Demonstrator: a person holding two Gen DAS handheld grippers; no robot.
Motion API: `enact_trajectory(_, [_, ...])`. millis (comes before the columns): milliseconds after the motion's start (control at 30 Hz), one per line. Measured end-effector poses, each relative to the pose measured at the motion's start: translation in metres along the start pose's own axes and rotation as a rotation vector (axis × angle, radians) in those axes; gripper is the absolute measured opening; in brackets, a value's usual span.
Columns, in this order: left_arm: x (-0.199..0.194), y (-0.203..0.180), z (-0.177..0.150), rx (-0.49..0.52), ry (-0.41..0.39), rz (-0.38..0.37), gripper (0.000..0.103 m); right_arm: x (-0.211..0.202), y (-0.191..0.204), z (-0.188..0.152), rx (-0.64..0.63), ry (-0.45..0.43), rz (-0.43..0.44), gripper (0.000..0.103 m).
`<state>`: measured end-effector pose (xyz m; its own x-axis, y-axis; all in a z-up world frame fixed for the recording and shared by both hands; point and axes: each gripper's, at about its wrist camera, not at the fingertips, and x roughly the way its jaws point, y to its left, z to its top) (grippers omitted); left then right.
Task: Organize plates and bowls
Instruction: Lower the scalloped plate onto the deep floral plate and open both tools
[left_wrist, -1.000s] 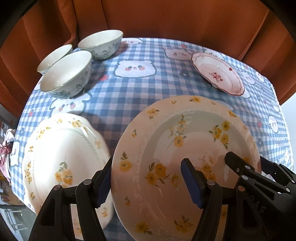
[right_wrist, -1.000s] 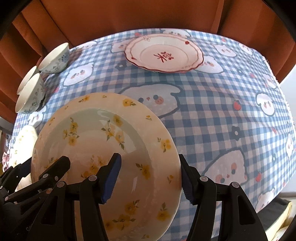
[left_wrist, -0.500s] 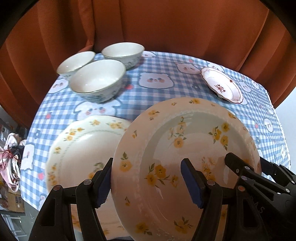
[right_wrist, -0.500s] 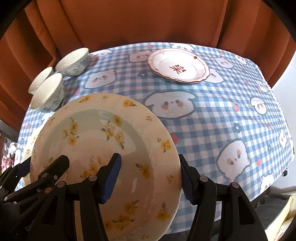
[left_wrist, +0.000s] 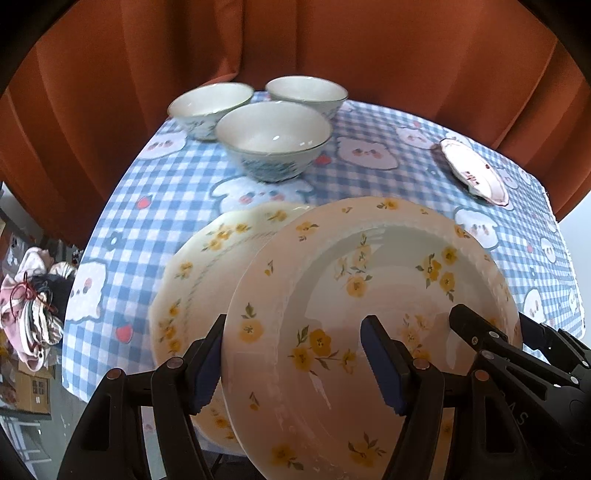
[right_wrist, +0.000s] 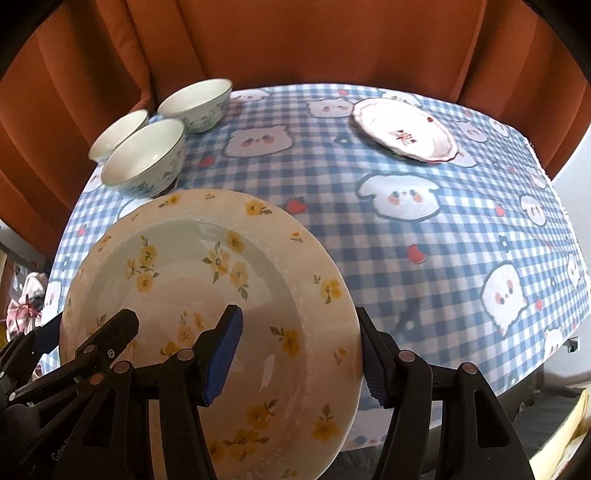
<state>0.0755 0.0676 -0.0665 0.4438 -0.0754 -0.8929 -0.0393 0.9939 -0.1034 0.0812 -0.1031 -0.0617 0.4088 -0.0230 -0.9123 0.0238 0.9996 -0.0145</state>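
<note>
Now the flowered plate (left_wrist: 373, 314) is carried by both grippers, raised from the cloth (right_wrist: 424, 229) and brought back toward the near edge compared with a second ago. The left gripper (left_wrist: 295, 365) is clamped on its left rim, the right gripper (right_wrist: 299, 354) on its right rim. It hangs partly over the second plate (left_wrist: 207, 269), so I judge stacking is close. The three bowls (left_wrist: 273, 140) are empty and stand together, not yet nested. The red plate (right_wrist: 404, 129) lies well apart.
</note>
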Motion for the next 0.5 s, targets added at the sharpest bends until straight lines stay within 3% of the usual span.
enact_trajectory(500, [0.025,0.037,-0.012,-0.069,0.092,-0.019,0.071,0.025,0.041,-0.007,-0.052,0.083,-0.015,0.064])
